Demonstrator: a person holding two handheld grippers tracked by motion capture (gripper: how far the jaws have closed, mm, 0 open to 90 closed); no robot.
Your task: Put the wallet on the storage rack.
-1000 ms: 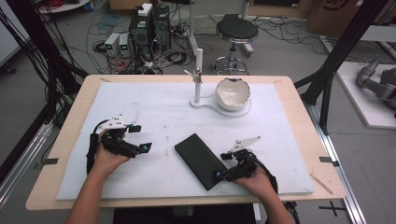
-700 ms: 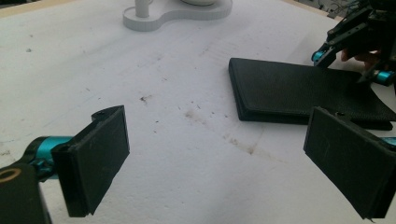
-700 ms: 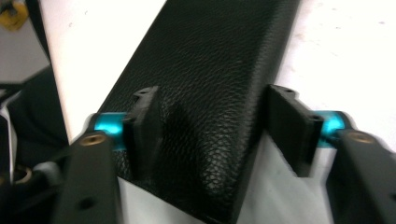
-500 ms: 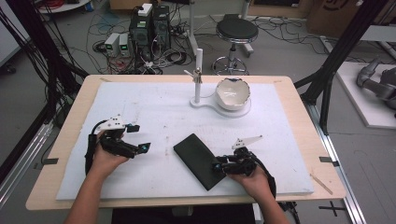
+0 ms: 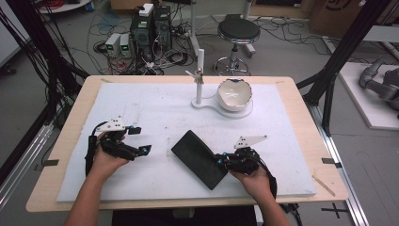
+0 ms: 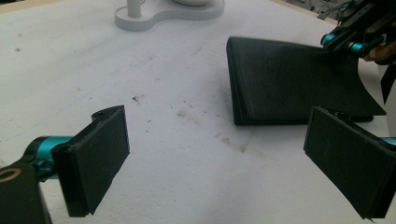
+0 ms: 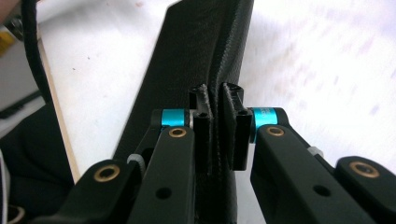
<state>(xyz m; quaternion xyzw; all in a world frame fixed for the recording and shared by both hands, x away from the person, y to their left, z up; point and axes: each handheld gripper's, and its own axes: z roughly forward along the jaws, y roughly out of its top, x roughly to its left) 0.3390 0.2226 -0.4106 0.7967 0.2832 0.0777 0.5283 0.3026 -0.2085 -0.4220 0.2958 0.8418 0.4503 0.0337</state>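
We saw a plain black folder (image 5: pixel 198 158), a white bowl (image 5: pixel 234 93), and a scuffed white mat (image 5: pixel 150 113).

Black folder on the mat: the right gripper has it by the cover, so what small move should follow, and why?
Probably lift the cover a little to open it. The right gripper has just been closing and now pinches the top flap of the black folder, already curled up off the lower layers in the left gripper view. The left gripper hangs open and apart, free to steady the base.
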